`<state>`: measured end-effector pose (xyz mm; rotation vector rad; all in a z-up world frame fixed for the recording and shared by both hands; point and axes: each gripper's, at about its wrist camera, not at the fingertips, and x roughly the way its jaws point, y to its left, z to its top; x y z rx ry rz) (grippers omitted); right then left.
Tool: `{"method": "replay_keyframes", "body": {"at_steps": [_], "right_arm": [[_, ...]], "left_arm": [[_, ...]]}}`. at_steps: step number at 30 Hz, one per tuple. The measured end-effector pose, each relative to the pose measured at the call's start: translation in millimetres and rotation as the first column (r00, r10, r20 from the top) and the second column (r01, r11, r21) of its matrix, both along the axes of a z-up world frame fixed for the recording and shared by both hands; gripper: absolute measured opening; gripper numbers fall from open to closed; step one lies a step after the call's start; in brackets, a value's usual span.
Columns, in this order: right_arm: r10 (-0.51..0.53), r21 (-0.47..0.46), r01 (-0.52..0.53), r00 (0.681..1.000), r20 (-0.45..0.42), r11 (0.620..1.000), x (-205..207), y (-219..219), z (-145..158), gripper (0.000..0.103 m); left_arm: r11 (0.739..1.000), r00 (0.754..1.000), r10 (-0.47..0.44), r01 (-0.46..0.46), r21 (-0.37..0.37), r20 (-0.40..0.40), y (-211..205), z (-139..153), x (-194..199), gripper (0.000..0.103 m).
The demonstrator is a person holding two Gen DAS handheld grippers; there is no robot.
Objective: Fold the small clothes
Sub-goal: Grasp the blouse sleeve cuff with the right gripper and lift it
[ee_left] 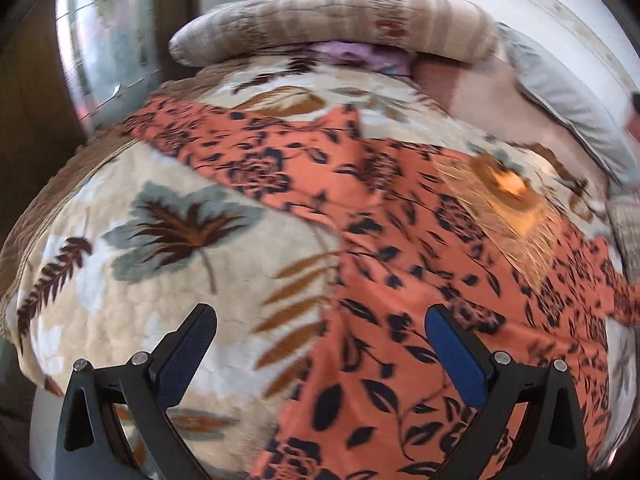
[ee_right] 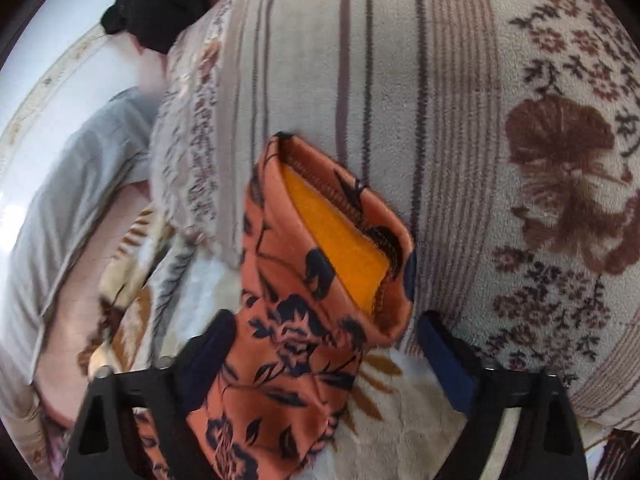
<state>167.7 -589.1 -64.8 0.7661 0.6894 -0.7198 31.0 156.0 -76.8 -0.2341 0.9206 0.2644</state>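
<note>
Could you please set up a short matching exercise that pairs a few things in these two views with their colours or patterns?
Things:
1. garment
2. lining inside the garment's opening
3. rolled blanket
4. cloth in the top corner of the right view

Colours or patterns:
A. plain yellow-orange
B. black
C. orange with dark flowers
D. beige with brown stripes and flowers

Pairs: 1-C, 2-A, 3-D, 4-B
</note>
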Motion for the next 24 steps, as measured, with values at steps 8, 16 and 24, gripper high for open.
{"method": "replay_keyframes", "body": {"at_steps": [8, 16, 24], "right_arm": [[0.043, -0.082, -0.043, 0.999, -0.002, 0.996, -2.2, 10.3, 40.3, 0.009], [0.472, -0.302, -0.417, 0.871, 0.136, 0.857, 20.1, 167.9, 182.0, 0.008], [0.785, -0.315, -0.721, 0.588, 0.194, 0.618, 35.1, 405.9, 203.5, 0.008]], "left_arm": [[0.999, 0.998, -0.051, 0.05, 0.014, 0.044, 4.0, 3.0, -10.4, 0.103], [0.998, 0.993, -0.016, 0.022, -0.056, 0.115, 27.5, 10.8, -33.8, 0.103], [0.997, 0.986, 0.022, -0.01, -0.075, 0.162, 56.0, 14.0, -57.0, 0.103]]}}
